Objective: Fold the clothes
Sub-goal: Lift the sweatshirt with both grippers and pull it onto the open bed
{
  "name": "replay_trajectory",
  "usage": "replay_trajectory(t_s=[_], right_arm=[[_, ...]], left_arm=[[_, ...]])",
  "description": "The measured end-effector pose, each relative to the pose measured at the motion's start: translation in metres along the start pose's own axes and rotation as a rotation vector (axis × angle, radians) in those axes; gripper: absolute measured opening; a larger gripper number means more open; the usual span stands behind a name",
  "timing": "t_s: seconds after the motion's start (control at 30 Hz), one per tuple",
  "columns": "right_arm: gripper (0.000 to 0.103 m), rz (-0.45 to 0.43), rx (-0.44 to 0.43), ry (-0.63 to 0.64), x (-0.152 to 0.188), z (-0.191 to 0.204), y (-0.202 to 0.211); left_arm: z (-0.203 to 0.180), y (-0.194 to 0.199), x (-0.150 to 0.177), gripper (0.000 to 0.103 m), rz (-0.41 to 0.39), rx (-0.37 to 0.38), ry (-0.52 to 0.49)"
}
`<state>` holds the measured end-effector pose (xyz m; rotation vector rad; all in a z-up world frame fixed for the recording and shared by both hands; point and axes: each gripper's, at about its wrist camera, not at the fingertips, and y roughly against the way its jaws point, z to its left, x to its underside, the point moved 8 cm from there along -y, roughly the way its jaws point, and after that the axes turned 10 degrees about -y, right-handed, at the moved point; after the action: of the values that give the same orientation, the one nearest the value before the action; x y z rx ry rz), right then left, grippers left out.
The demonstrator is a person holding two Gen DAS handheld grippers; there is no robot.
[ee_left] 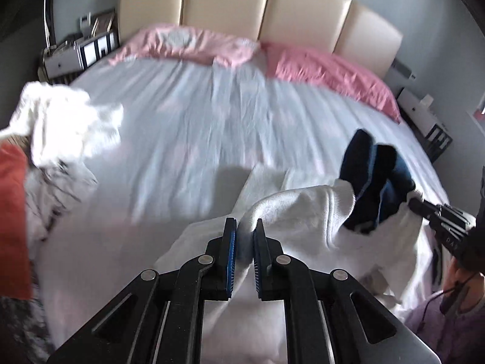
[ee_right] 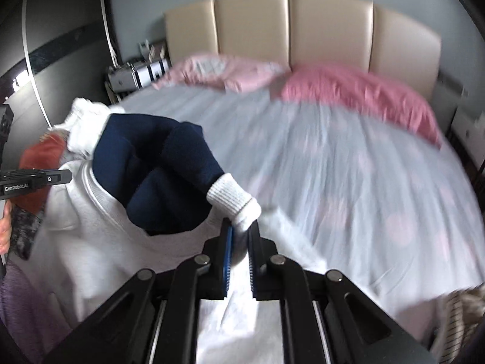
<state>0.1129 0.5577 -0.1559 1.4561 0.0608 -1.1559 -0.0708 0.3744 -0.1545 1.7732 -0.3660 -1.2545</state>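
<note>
left wrist view: left gripper (ee_left: 245, 227) jaws pinch a fold of the white sweatshirt (ee_left: 297, 212), which hangs low over the near edge of the bed (ee_left: 188, 121). right wrist view: right gripper (ee_right: 241, 230) jaws pinch the ribbed white cuff (ee_right: 235, 200) of its navy sleeve (ee_right: 157, 163) (frames blurred). pink pillows (ee_right: 357, 94) lie against the cream headboard (ee_right: 303, 27); a clothes pile (ee_left: 60, 127) sits at the left.
</note>
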Motion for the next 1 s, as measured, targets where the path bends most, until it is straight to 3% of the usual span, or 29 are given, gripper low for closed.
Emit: replay_trajectory(t_s=[0.17, 0.27, 0.3, 0.33, 0.4, 0.43, 0.63, 0.7, 0.87, 0.9, 0.93, 1.0], right_arm=[[0.014, 0.054, -0.062, -0.058, 0.013, -0.013, -0.046], [0.018, 0.05, -0.102, -0.104, 0.014, -0.018, -0.046], [0.021, 0.043, -0.115, -0.12, 0.017, -0.02, -0.044], [0.022, 0.036, -0.122, -0.143, 0.019, -0.022, -0.041], [0.025, 0.02, -0.104, -0.183, 0.022, -0.029, -0.028], [0.025, 0.01, -0.098, -0.197, 0.023, -0.033, -0.022], [0.025, -0.006, -0.07, -0.273, 0.027, -0.045, 0.006], [0.025, -0.011, -0.061, -0.293, 0.029, -0.048, 0.012], [0.025, -0.027, -0.065, -0.345, 0.035, -0.054, 0.021], [0.025, -0.027, -0.063, -0.352, 0.037, -0.055, 0.024], [0.025, -0.016, -0.058, -0.359, 0.04, -0.056, 0.025], [0.025, 0.011, -0.049, -0.377, 0.047, -0.059, 0.028]], left_arm=[[0.001, -0.043, 0.02, 0.019, 0.017, 0.041, 0.022], [0.004, -0.035, 0.023, 0.034, -0.002, 0.023, 0.007], [0.007, -0.027, 0.025, 0.048, -0.025, 0.006, 0.006], [0.011, -0.019, 0.027, 0.068, -0.049, -0.013, 0.005], [0.017, -0.001, 0.029, 0.083, -0.101, -0.046, -0.002], [0.019, 0.004, 0.031, 0.083, -0.117, -0.054, -0.008], [0.029, 0.001, 0.048, 0.083, -0.029, -0.112, -0.006], [0.029, 0.002, 0.047, 0.083, -0.045, -0.095, -0.005], [0.023, -0.022, 0.042, 0.083, 0.006, -0.047, -0.032], [0.026, -0.028, 0.043, 0.08, 0.027, -0.033, -0.01], [0.029, -0.034, 0.044, 0.066, 0.048, -0.02, 0.012], [0.036, -0.041, 0.046, 0.051, 0.071, -0.01, 0.05]])
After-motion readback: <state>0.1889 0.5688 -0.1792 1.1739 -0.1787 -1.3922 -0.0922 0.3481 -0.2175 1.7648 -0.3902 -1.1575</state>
